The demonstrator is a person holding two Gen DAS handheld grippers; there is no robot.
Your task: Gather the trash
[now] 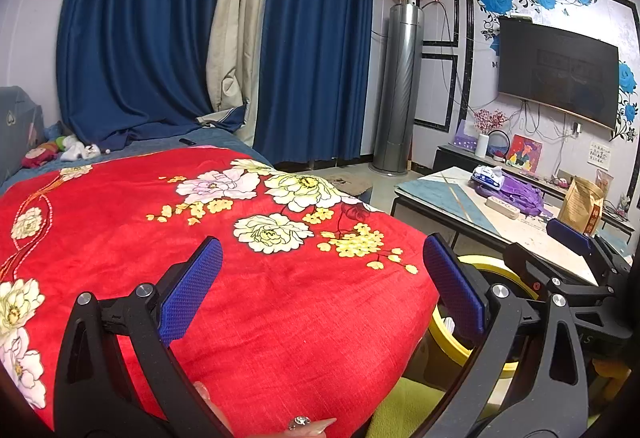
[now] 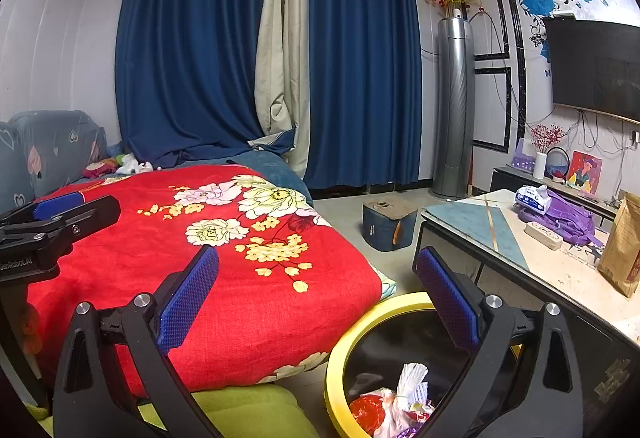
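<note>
A yellow-rimmed trash bin point(image 2: 340, 350) stands on the floor between the bed and the low table; it holds a white foam net, a red wrapper and plastic scraps point(image 2: 396, 402). My right gripper point(image 2: 318, 294) is open and empty, just above the bin's left rim. My left gripper point(image 1: 320, 286) is open and empty over the red floral blanket point(image 1: 240, 278). The bin's rim point(image 1: 496, 266) shows behind the left gripper's right finger. The right gripper point(image 1: 576, 238) appears at the right of the left wrist view; the left gripper point(image 2: 60, 210) appears at the left of the right wrist view.
A low table point(image 2: 568, 270) on the right carries a purple bag point(image 2: 568, 218), a tissue pack point(image 2: 532, 198), a power strip point(image 2: 544, 234) and a brown paper bag point(image 2: 624, 246). A blue stool point(image 2: 388, 222) stands on the floor. Toys point(image 2: 120, 166) lie near the pillows. A green cushion point(image 2: 240, 414) lies below.
</note>
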